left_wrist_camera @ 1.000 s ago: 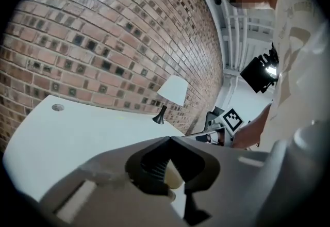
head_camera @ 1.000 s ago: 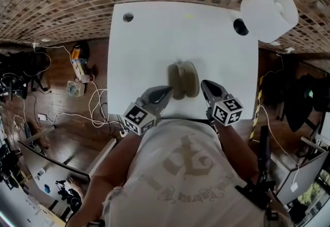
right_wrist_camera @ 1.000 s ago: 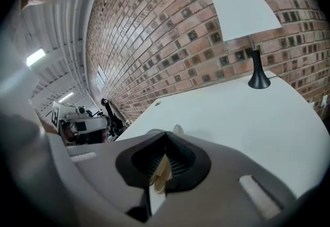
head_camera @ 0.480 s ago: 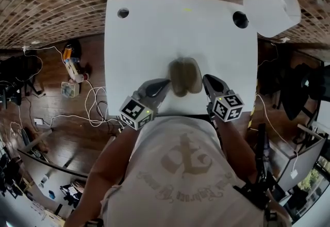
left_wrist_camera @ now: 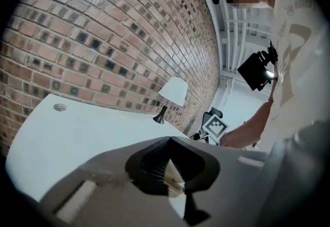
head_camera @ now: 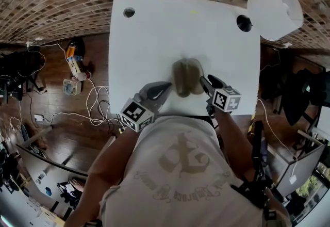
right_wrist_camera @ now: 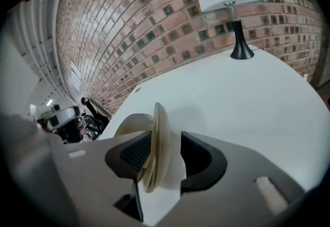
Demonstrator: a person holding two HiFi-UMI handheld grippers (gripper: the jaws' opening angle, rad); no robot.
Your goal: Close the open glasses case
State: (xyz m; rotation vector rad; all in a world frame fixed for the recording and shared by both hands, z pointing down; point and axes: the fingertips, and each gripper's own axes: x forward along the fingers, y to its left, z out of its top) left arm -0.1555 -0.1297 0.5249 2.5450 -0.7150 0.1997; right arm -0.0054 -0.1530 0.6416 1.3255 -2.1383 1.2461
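Note:
The olive-tan glasses case (head_camera: 186, 77) lies open near the front edge of the white table (head_camera: 154, 40), its two halves spread side by side. My right gripper (head_camera: 204, 81) is at the case's right side, pointing down at it. In the right gripper view its jaws (right_wrist_camera: 165, 137) are opening, and the case's upright cream rim (right_wrist_camera: 157, 117) stands between them, close to the left pad with a gap to the right one. My left gripper (head_camera: 166, 86) hovers just left of the case, apart from it. Its jaws (left_wrist_camera: 170, 141) meet at the tips.
A white-shaded lamp (head_camera: 273, 12) with a black base (head_camera: 241, 23) stands at the table's far right corner. A round cable hole (head_camera: 129, 12) sits at the far left corner. A brick wall runs behind the table, and cables lie on the wooden floor at left.
My right gripper has sunk toward the case and its jaws have opened around the case's rim. The left gripper has stayed where it was.

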